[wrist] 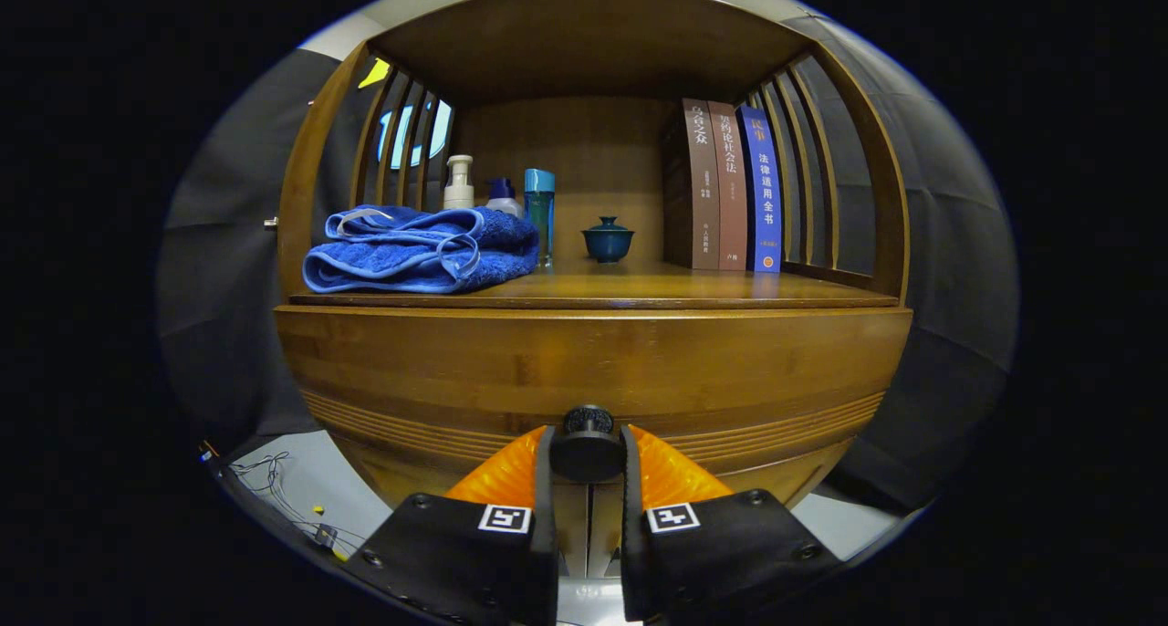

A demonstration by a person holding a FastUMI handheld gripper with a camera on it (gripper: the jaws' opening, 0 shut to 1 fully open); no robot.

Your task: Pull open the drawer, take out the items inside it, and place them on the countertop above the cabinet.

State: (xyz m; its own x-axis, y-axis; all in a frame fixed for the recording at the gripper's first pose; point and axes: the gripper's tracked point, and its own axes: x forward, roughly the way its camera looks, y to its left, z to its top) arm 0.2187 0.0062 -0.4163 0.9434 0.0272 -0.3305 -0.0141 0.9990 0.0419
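Gripper clamped on drawer knob, both fingers pressing it; drawer front looks flush w/ cabinet. Bench above: blue towel, bottles, books.

A mock household corner set up inside a recording booth: a wooden cabinet with slatted sides stands against black cloth walls. Its open shelf holds home things: a folded blue towel at 9 o'clock, toiletry bottles behind it, a small lidded teacup at centre, three books upright at 3 o'clock. Loose wires, perhaps rig cabling, lie at 7 o'clock.
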